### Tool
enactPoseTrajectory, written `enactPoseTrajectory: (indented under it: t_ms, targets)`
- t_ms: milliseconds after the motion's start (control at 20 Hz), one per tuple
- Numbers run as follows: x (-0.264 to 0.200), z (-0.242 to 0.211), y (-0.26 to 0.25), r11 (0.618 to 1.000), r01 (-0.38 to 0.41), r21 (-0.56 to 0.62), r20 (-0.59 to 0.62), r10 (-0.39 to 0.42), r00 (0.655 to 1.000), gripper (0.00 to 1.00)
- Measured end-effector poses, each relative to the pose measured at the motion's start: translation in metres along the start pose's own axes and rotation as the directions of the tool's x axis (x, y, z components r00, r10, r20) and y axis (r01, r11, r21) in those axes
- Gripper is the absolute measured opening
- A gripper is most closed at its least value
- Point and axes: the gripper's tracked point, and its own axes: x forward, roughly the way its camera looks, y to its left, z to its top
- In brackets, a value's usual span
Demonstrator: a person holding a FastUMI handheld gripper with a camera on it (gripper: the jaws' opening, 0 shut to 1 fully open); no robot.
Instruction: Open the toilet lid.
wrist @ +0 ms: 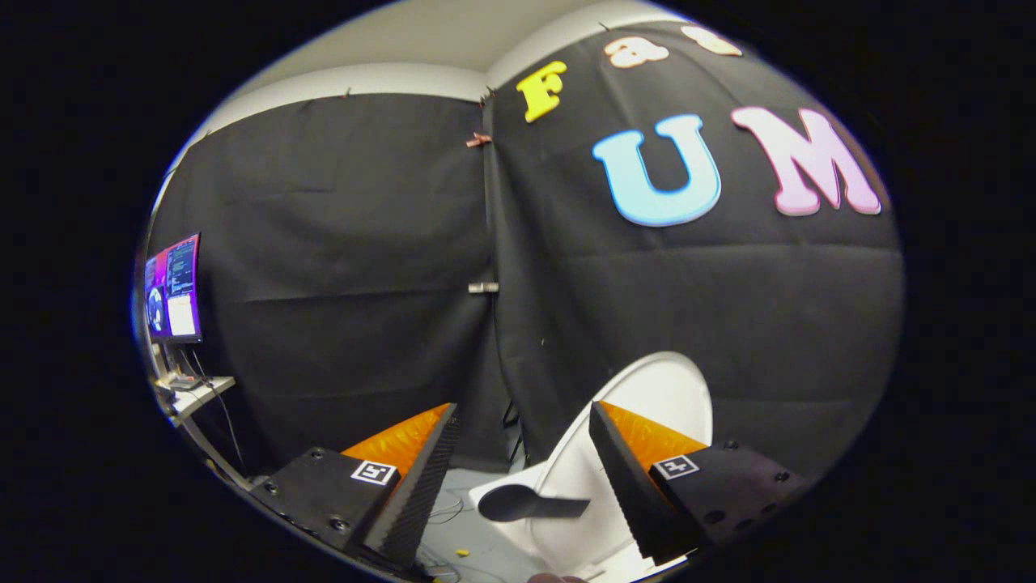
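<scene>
While I am holding the rig low and tilted upward, the booth's black cloth wall (348, 267) is taking up most of what lies beyond the toilet lid, hanging in two panels that meet at a corner seam just behind the lid's left side. I am judging that the cloth is there to keep the background plain.

The toilet lid (647, 397) is standing raised, a smooth white oval leaning back toward the cloth, its glossy face turned toward me. Its rounded top is rising above the right finger, and its lower part is running down between the fingers to the bowl. A dark paddle-shaped patch on its lower face looks like a finger's shadow, though I cannot say for sure. From how upright it is standing, I am reading the opening as essentially done.

The tongs (524, 421) are standing wide apart, gripping nothing; the right finger is overlapping the lid's face, and I cannot tell whether it is touching.

Far to the left of the lid, a monitor (172, 289) is glowing above a small shelf (198, 393). Smaller still, a metal clip (483, 287) is sitting on the seam, up and left of the lid.
</scene>
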Motion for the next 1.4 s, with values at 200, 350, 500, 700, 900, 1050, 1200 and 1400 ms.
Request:
enactPoseTrajectory:
  t_ms: [200, 350, 500, 700, 900, 1050, 1200, 1400]
  targets:
    - [-0.02, 0.019, -0.009, 0.999, 0.021, -0.025, 0.047, -0.019, 0.999, 0.99]
    - [-0.044, 0.014, -0.02, 1.0, 0.028, -0.014, 0.031, -0.028, 0.999, 0.99]
    - [-0.069, -0.001, -0.048, 0.994, 0.077, -0.078, 0.022, -0.076, 0.997, 0.99]
    - [-0.118, -0.011, -0.093, 0.976, 0.166, -0.14, 0.04, -0.161, 0.986, 1.0]
    - [-0.171, -0.02, -0.141, 0.956, 0.272, -0.11, 0.05, -0.268, 0.962, 1.0]
    - [-0.21, -0.02, -0.174, 0.933, 0.347, -0.096, 0.067, -0.342, 0.937, 1.0]
    - [-0.251, -0.023, -0.206, 0.9, 0.424, -0.104, 0.086, -0.416, 0.905, 1.0]
    - [-0.303, -0.036, -0.236, 0.855, 0.511, -0.09, 0.103, -0.503, 0.858, 1.0]
